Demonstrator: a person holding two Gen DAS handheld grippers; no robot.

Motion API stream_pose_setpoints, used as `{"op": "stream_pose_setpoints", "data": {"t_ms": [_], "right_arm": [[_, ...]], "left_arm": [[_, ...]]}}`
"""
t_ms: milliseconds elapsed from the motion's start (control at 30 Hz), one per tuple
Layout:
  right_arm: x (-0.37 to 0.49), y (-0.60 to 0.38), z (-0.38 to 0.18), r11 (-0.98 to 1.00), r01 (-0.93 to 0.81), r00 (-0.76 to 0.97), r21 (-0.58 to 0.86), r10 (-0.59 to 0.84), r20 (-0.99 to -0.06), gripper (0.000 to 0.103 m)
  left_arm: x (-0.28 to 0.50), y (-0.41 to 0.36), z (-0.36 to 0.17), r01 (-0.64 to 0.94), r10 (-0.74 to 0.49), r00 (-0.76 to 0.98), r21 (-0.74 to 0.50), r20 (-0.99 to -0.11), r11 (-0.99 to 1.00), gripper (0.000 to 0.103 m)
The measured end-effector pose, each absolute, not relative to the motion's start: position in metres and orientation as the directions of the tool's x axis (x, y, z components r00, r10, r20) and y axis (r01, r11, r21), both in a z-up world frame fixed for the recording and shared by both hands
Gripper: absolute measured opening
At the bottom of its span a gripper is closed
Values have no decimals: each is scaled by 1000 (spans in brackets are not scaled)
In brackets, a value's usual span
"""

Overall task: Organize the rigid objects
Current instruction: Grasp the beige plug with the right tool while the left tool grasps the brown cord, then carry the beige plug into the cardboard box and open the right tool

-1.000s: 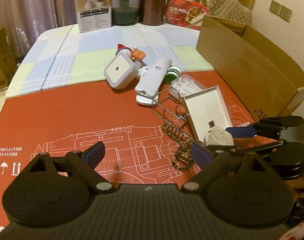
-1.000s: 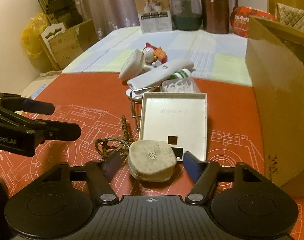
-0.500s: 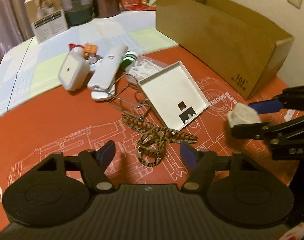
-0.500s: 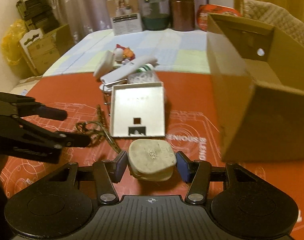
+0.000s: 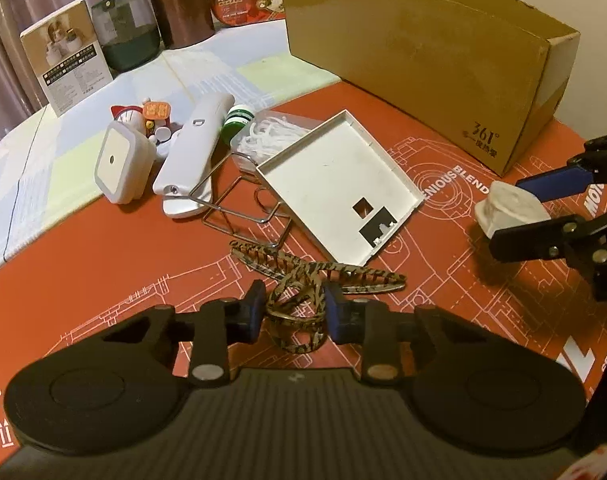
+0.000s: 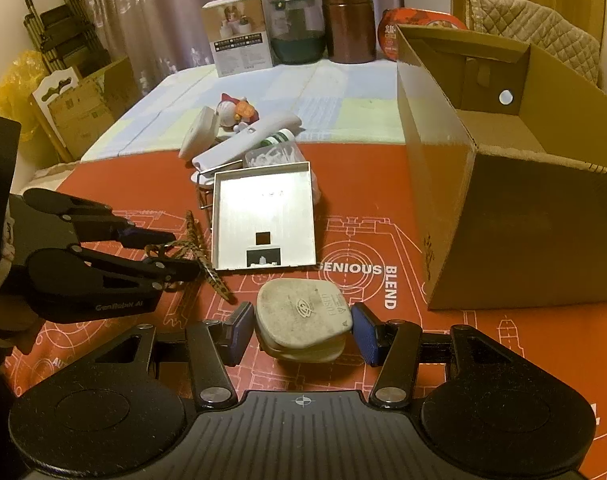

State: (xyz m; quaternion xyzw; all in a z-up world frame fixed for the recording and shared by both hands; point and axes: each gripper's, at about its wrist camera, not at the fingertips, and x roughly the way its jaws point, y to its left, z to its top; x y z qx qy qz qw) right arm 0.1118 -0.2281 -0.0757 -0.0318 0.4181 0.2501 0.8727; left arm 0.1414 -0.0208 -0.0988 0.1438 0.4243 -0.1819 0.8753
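My left gripper [image 5: 290,307]: jaws pinching leopard-print hair clip [image 5: 303,280] on red surface [image 5: 103,264]. Springy loops may slip out.

My right gripper [image 6: 301,326]: jaws clamped on white plug [image 6: 301,316], near cardboard box [image 6: 503,200]. Rounded shell could twist, drop short of box.

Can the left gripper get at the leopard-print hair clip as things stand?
Probably yes. The left gripper already straddles the looped end of the leopard-print hair clip, its jaws close on either side, with nothing lying over it. The right gripper, holding the white plug, is well off to the side.
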Motion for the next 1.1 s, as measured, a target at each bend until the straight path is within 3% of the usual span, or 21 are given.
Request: {"op": "stream_pose_setpoints", "data": {"t_ms": [600,1100], "right_arm": [[96,-230,-43,876,-459,580,145,419,-699,50],[101,-275,42,915,-390,726,101,373,-577,50]], "left_arm": [[112,-8,-56,335,-211,580,-6,-787,942,26],[112,-54,51,345,-287,691,-47,-663,938,26]]}}
